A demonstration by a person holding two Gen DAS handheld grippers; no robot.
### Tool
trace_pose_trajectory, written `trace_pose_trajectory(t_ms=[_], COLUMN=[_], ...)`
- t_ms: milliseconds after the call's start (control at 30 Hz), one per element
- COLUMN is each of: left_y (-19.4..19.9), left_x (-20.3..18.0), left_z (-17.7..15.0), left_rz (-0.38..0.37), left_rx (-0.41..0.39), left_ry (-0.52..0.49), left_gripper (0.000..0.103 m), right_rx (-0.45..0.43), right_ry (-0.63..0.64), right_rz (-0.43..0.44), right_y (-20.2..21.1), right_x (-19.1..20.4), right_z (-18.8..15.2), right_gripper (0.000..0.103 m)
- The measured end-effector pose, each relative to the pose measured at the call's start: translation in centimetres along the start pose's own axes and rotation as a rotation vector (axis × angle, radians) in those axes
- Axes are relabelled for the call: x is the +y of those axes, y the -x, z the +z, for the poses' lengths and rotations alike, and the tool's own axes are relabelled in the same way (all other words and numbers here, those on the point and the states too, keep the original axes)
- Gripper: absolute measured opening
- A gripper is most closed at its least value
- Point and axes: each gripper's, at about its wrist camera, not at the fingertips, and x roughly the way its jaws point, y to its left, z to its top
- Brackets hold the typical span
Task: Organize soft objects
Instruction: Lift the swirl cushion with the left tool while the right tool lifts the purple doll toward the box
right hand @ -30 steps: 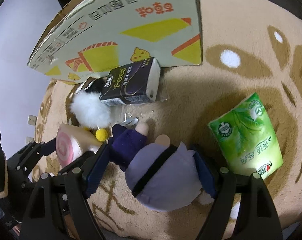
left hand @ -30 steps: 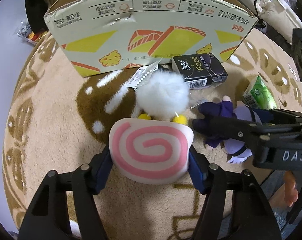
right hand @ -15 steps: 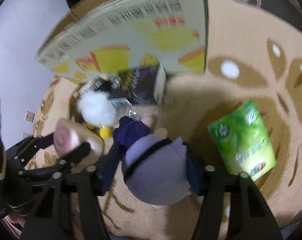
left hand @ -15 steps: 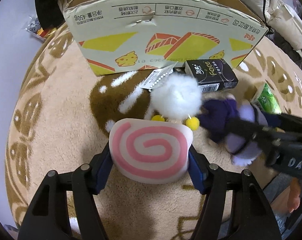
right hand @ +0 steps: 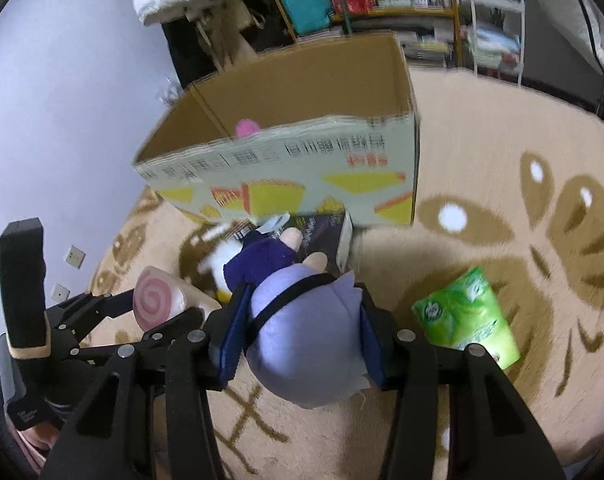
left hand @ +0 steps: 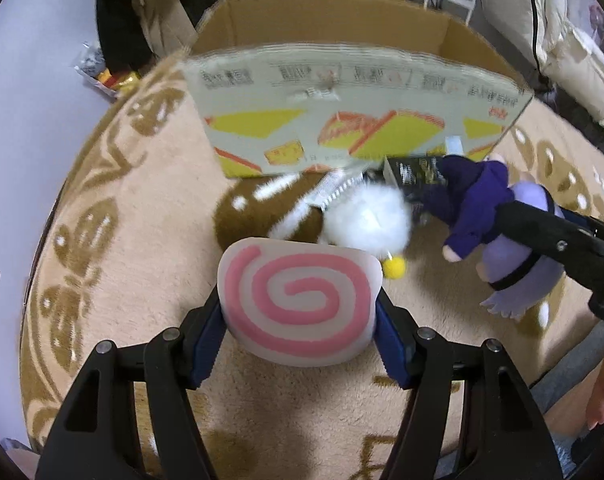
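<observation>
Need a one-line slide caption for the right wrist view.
Right gripper clamps a purple doll above the rug, facing the open box; green pack alongside.

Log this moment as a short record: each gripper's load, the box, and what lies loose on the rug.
left gripper: shut on pink-swirl plush
right gripper: shut on purple-haired doll
cardboard box: open-topped, something pink inside
rug: white fluffy plush, black tissue pack against the box, green tissue pack
</observation>
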Motion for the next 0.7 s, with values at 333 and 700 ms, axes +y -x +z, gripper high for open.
trace_pose_trajectory(t_ms=[333, 700], left_y=[4.7, 7.9], left_x=[-0.9, -1.0], left_z=[-0.2, 0.5], left_rz=[0.031, 0.086], left_rx=[-0.211, -0.382], left_ry=[-0.021, -0.032], left_gripper=[0.064, 0.064], right_rx=[-0.278, -0.415], right_ry=[0.102, 0.154], right_rz=[0.004, 0.008], right_y=[4.6, 6.8], right_x=[2.7, 3.7], right_z=[0.5, 1.3], right_gripper=[0.053, 0.053])
